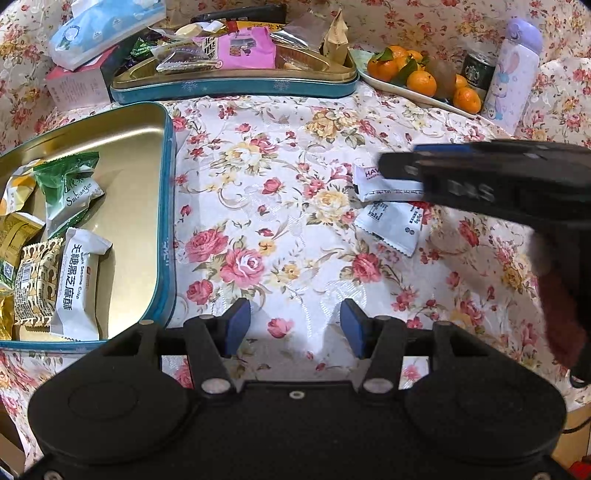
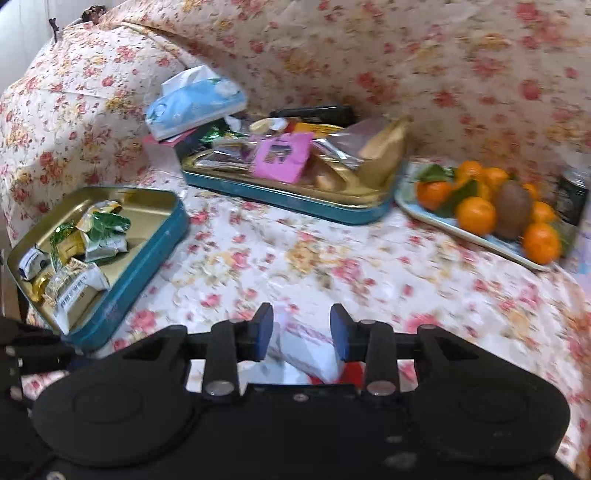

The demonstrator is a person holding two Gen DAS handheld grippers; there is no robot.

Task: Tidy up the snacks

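My left gripper [image 1: 295, 325] hangs open over the bare floral cloth, nothing between its blue pads. Left of it lies an open teal tin [image 1: 168, 184] holding several wrapped snacks [image 1: 77, 280]. At the right, my right gripper [image 1: 399, 157] hovers over a white snack packet [image 1: 369, 184] that lies on the cloth; a second white packet [image 1: 391, 229] lies just in front of it. In the right wrist view the right gripper [image 2: 302, 328] stands partly open around that white packet [image 2: 306, 350]. Whether the pads touch it is unclear. The picture is blurred.
A second teal tin [image 1: 236, 88] heaped with mixed snacks stands at the back. A plate of oranges and a kiwi [image 1: 417, 77], a dark can [image 1: 478, 72] and a lilac bottle [image 1: 513, 74] stand back right. A tissue pack [image 1: 103, 29] rests on a pink box [image 1: 74, 85] back left.
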